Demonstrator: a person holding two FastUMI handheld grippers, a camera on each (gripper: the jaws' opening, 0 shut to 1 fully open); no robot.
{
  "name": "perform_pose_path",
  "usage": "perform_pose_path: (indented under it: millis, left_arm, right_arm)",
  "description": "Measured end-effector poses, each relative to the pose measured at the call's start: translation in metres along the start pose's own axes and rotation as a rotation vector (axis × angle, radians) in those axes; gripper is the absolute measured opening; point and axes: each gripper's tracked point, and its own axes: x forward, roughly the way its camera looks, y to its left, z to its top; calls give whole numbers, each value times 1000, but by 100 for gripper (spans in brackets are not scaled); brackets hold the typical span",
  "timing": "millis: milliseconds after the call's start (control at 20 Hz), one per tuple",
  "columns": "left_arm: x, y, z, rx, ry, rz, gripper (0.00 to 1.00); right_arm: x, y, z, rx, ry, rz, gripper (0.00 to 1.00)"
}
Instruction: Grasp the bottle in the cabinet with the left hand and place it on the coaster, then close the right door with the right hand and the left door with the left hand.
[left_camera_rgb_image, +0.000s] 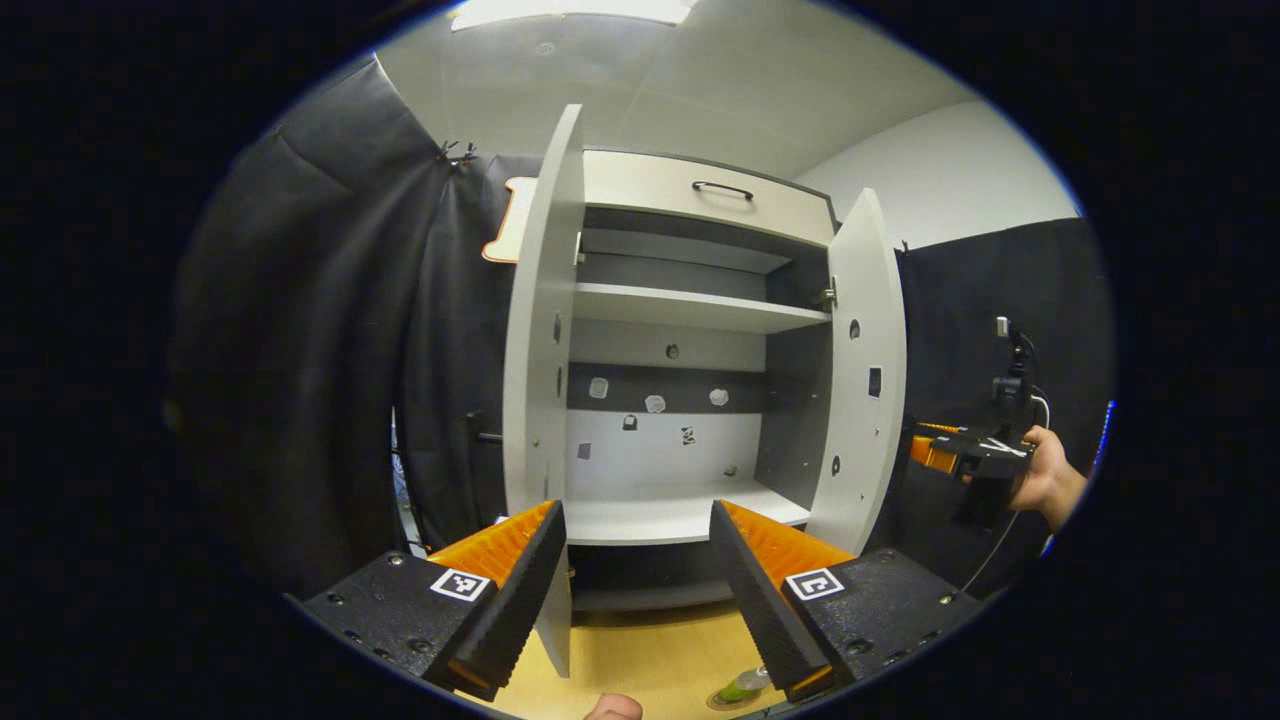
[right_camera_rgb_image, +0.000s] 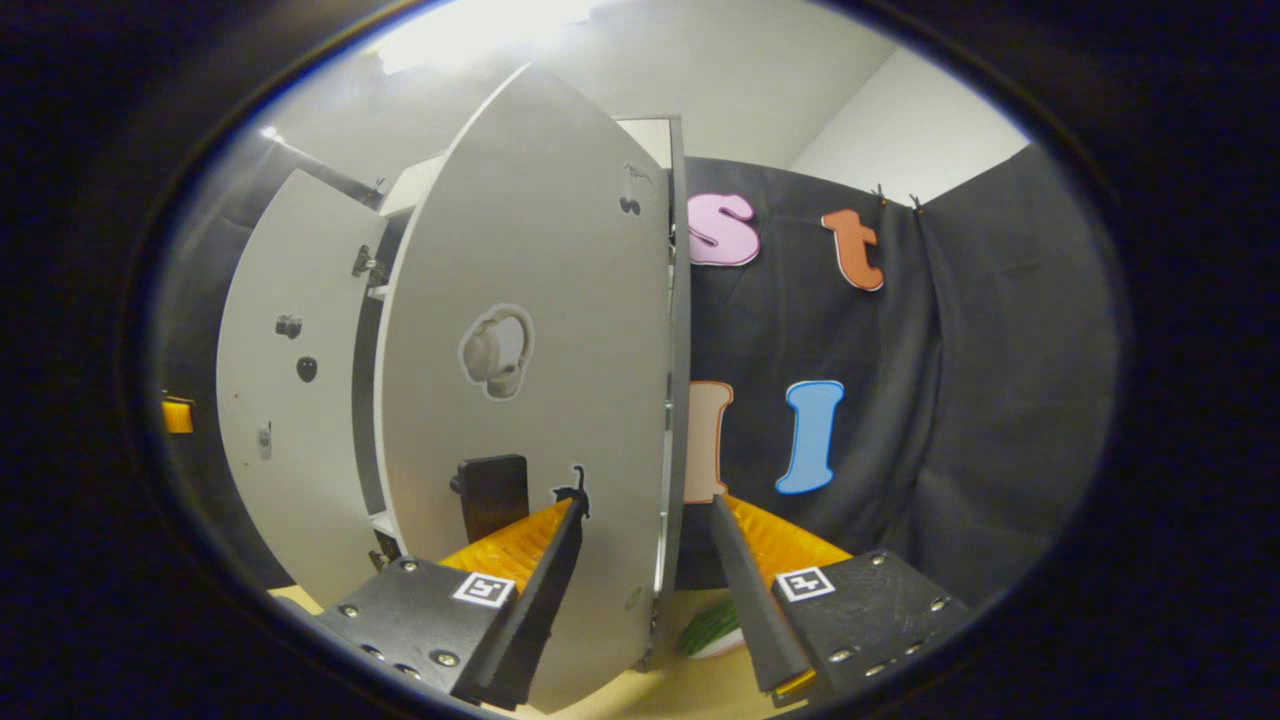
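Spread fingers of the left hand-held gripper (left_camera_rgb_image: 637, 590) frame the left gripper view, wide apart and holding nothing, aimed at the open cabinet (left_camera_rgb_image: 690, 400). Its shelves look bare, and low on the bench (left_camera_rgb_image: 640, 660), just beside the near finger, a green bottle (left_camera_rgb_image: 742, 686) rests on what appears to be the coaster (left_camera_rgb_image: 722, 700), though the edge of the view cuts both off; the placing step looks done. Both doors stand open here, the left door (left_camera_rgb_image: 540, 350) and the right door (left_camera_rgb_image: 862, 370), and beyond the right door a hand (left_camera_rgb_image: 1045, 475) holds the other hand-held gripper close behind the panel. In the right gripper view, the right hand-held gripper (right_camera_rgb_image: 645, 585) is also open and empty, its fingers straddling the free edge of the right door (right_camera_rgb_image: 540, 380), one finger on the outer face and one past the edge; whether either touches the panel cannot be told. The bottle (right_camera_rgb_image: 712, 628) shows below, between the fingers. The step in hand seems to be closing the right door: the next move calls for a steady push on that outer face to swing the panel toward the cabinet, before the left door follows.
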Motion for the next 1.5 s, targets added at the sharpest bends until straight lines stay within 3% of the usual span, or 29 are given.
perform_pose_path:
  millis: [200,250,550,850,900,950,1200,1250,1500]
  left_arm:
    - [-7,31,2,-11,-5,64,92]
    - [-7,42,2,-2,-7,93,92]
    - [-17,103,-4,39,-6,229,90]
    - [-10,143,-15,-15,9,268,91]
    - [-8,153,-17,-23,9,278,92]
    - [-4,163,-17,-24,12,286,92]
    - [22,192,-22,-49,19,294,91]
    - [25,196,-18,-37,10,304,95]
    - [53,177,-14,-12,5,261,94]
  right_arm:
    - [9,20,-1,39,3,-9,80]
    - [10,30,1,52,-10,10,90]
    - [9,52,7,30,-63,61,93]
    - [-8,76,6,-61,-108,172,94]
    - [-12,80,5,-69,-116,195,89]
    - [-16,81,5,-75,-124,208,93]
    - [-41,87,-5,-36,-118,259,91]
    - [-46,85,-7,-28,-110,260,91]
    - [-66,65,-25,-57,-69,215,91]
